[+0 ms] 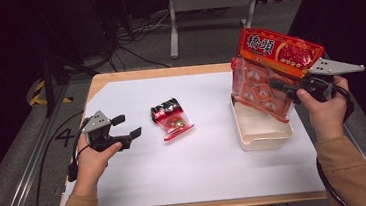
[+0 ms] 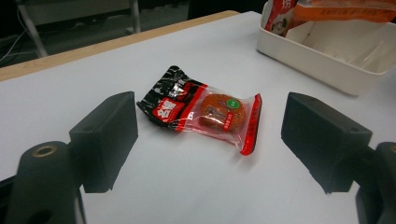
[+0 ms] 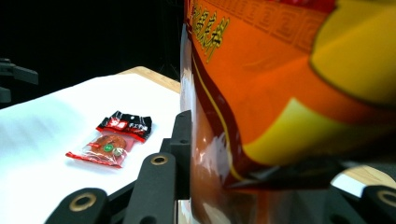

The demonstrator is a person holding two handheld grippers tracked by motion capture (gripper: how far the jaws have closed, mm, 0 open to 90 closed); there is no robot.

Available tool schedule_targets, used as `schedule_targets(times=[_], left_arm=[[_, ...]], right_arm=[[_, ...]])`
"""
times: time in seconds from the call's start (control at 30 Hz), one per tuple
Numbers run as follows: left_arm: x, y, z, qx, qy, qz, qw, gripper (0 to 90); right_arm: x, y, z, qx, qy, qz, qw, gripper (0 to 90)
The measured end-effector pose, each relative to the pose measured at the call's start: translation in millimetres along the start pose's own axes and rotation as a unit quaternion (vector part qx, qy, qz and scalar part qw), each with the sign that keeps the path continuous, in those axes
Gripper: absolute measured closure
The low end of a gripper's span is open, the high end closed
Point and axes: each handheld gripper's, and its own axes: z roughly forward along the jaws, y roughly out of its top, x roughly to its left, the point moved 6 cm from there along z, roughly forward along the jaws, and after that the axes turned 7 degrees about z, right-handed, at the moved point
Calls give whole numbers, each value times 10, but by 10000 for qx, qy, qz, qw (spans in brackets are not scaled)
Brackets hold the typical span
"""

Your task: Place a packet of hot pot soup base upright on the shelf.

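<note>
- Jaws, right gripper [image 1: 284,88]: closed on the large red-and-orange snack bag [image 1: 274,70], gripping it at its right side; in the right gripper view one black jaw presses flat against the bag's glossy film.
- Jaws, left gripper [image 1: 128,127]: spread wide, nothing between them; in the left gripper view the small packet lies on the desk ahead, framed by the two black jaws but apart from both.
- Large snack bag: held upright and slightly tilted, its lower edge inside the cream plastic tray [image 1: 261,131]; sits at about 2 o'clock on the desk in the high view.
- Cream plastic tray: rectangular, shallow, at about 3 o'clock, near the desk's right edge.
- Small red-and-black snack packet [image 1: 171,118]: lying flat near the centre of the desk, slightly toward 11 o'clock; clear window shows a round orange-brown piece with a green sticker.
- Desk [image 1: 202,171]: wooden rim, white sheet covering the top.
- Left hand [image 1: 94,158]: holds its gripper at about 8 o'clock, well apart from the tray.
</note>
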Motion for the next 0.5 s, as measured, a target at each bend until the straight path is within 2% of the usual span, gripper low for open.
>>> schedule_targets(times=[0.13,0.33,0.4,0.5], left_arm=[[4,-8,13,3,-9,28,10000,197],[4,-20,14,15,-23,-20,10000,196],[8,-23,12,9,-18,-42,10000,197],[13,-31,9,18,-14,-26,10000,197]], right_arm=[[-9,-66,34,-22,2,-50,10000,703],[-80,-170,91,-19,-33,27,10000,704],[-88,-203,107,-35,19,110,9999,703],[-97,-249,133,0,-4,93,10000,703]])
